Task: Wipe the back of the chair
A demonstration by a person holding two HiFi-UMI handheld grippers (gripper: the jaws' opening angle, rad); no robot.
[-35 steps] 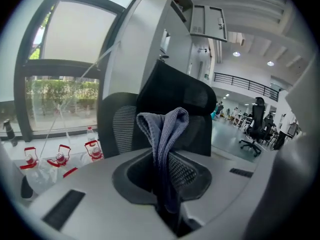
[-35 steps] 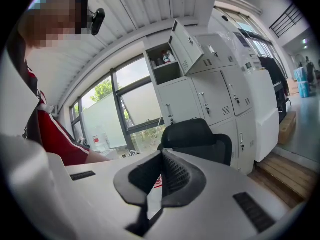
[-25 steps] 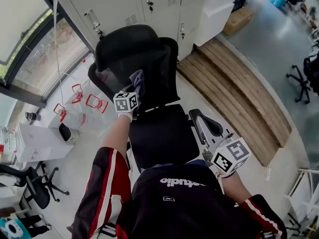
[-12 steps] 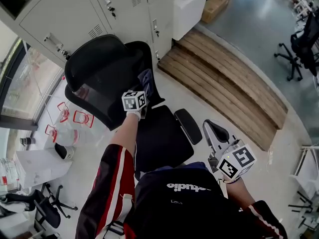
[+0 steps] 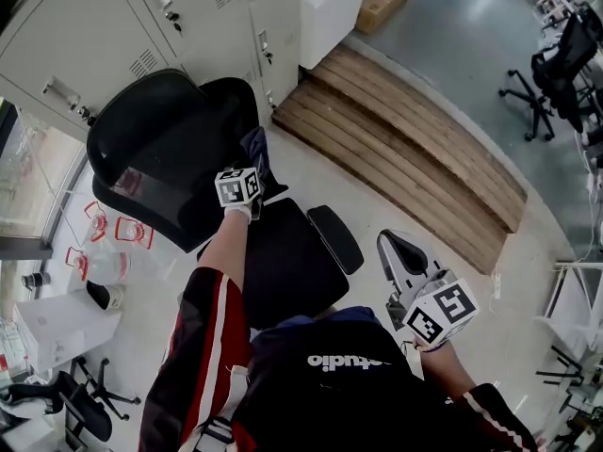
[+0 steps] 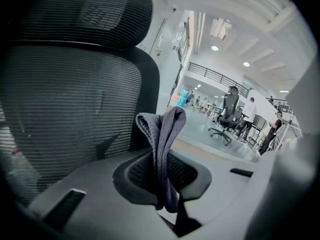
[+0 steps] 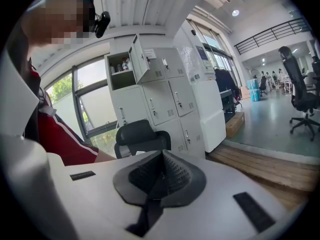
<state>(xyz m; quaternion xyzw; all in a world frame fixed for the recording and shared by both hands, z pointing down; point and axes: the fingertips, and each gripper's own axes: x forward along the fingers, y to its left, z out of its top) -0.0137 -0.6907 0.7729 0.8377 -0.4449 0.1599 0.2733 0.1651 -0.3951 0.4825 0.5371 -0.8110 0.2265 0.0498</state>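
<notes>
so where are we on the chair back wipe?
Done: the grey cloth is clamped in the left gripper. In hand: it is held up by a side edge of the mesh backrest; contact can't be confirmed. Left: probably most of the wiping, though the mesh shows no trace of what's been covered. The right gripper is shut, empty, off to the side.

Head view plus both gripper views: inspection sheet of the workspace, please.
Surface: chair back, black mesh, tilted toward the lockers.
Job's things: grey cloth, folded, at the chair back's edge; contact unclear.
Clutter: clear jugs and white box on the floor.
Grippers: left gripper jaws shut on the cloth; right gripper jaws together, empty.
Cables: nothing seen.
Surroundings: lockers, wooden step, other chairs.
</notes>
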